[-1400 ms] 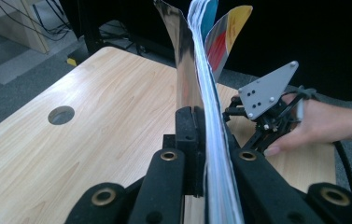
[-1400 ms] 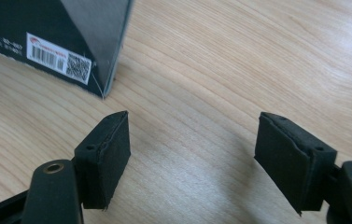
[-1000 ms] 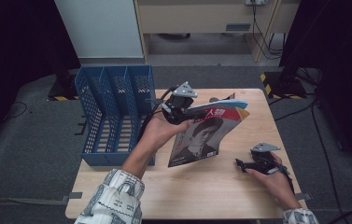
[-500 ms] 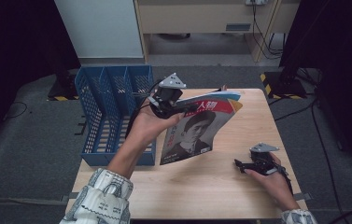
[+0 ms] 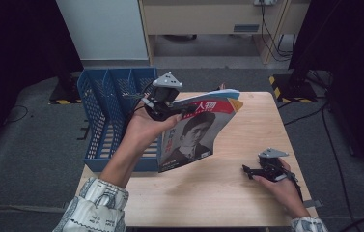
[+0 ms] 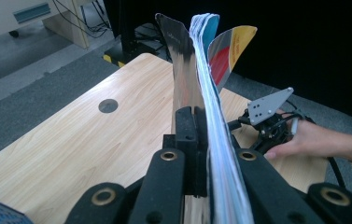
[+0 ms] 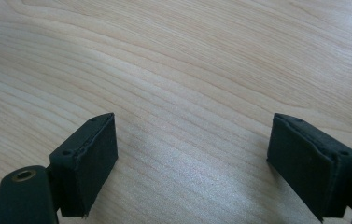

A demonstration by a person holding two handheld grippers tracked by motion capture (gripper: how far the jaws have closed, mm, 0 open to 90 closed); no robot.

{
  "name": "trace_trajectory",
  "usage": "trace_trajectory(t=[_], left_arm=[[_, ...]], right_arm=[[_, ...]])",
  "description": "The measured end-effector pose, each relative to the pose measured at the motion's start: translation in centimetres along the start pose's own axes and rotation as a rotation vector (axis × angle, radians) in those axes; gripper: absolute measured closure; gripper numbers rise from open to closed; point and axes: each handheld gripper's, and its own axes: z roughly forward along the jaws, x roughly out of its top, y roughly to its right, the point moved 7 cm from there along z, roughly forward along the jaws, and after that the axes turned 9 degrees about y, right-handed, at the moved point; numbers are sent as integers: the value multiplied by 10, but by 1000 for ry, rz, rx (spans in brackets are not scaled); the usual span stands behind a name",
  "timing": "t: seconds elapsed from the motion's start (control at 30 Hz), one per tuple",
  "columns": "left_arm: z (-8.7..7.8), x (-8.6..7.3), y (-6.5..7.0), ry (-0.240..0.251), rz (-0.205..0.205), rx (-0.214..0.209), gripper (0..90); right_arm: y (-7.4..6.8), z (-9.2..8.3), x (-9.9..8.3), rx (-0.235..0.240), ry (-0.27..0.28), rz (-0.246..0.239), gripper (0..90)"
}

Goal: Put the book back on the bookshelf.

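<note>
A magazine with a face on its cover hangs from its top edge above the wooden table, cover toward me, lower corner close to the blue file rack. My left gripper is shut on that top edge. In the left gripper view the jaws pinch the pages, and the magazine fans upward. My right gripper rests on the table at the front right. Its black pads stand wide apart over bare wood, so my right gripper is open with nothing in it.
The blue file rack lies at the table's left edge with its slots facing up, right beside the hanging magazine. A round dark cap is set into the tabletop. Beyond the table stand a cabinet and cables on grey floor.
My left gripper has carried the magazine leftward toward the rack and tipped it more upright. The right gripper has stayed put on the table.
</note>
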Motion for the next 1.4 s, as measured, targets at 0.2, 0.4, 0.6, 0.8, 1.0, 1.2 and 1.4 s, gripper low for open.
trace_trajectory(t=[0.2, 0.4, 0.6, 0.8, 1.0, 1.2, 1.4], left_arm=[[-9, -4, -3, 3, -13, 6, 866], [-20, -5, -7, 2, -20, 29, 866], [-36, -5, -13, 5, -35, 54, 866], [-50, -4, -19, 3, -42, 79, 866], [-65, -7, -32, 13, -68, 111, 866], [-82, -10, -43, 18, -81, 152, 866], [-97, -8, -52, 19, -78, 186, 866]], right_arm=[[0, 0, 0, 0, -1, 1, 163], [0, 0, 0, 0, -1, 0, 163], [0, 0, 0, 0, -1, -2, 163], [0, 0, 0, 0, 0, -1, 163], [0, 0, 0, 0, 0, 0, 163], [0, 0, 0, 1, 0, 0, 163], [0, 0, 0, 0, -1, 1, 163]])
